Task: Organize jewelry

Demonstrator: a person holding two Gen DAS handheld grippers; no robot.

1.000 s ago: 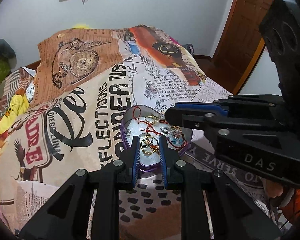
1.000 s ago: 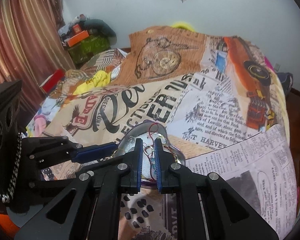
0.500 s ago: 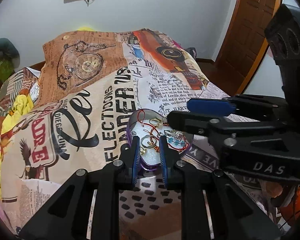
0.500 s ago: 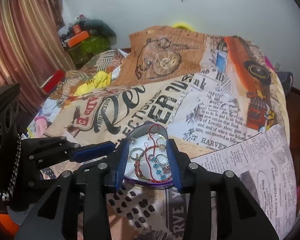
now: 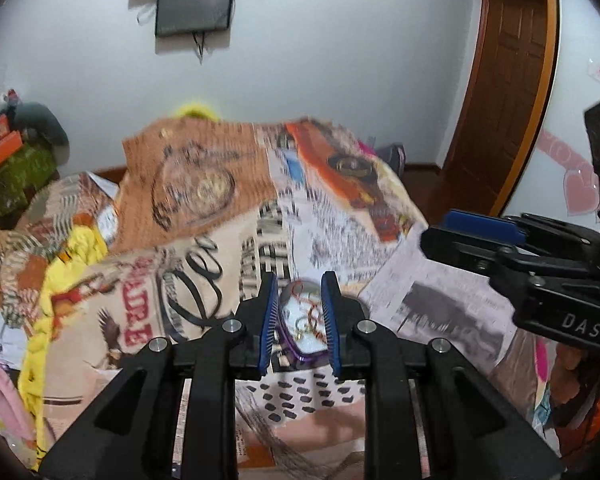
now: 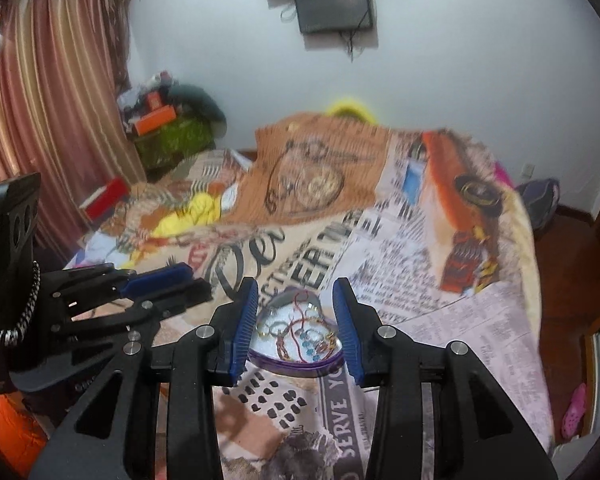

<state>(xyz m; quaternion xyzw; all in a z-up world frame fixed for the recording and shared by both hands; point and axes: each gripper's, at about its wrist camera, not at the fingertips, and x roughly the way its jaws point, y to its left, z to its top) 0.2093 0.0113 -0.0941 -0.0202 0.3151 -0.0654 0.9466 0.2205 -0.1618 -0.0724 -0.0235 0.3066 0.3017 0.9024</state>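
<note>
While both hover apart, left hand-held gripper (image 5: 299, 322) just widening, right hand-held gripper (image 6: 296, 328) empty, tray (image 6: 296, 366) mid-bedspread (image 6: 460, 320)

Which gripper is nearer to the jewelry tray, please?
Left, apparently: the left gripper hangs just beside the jewelry tray, at its left edge; the right gripper sits farther off to its right.

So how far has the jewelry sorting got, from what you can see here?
Mostly done, it seems: rings, red cords and blue beads all lie in the purple-rimmed heart-shaped tray on the printed bedspread. Nothing is in hand: the left gripper and right gripper hang over it with jaws apart and empty. Whether pieces still need separating is unclear.
</note>
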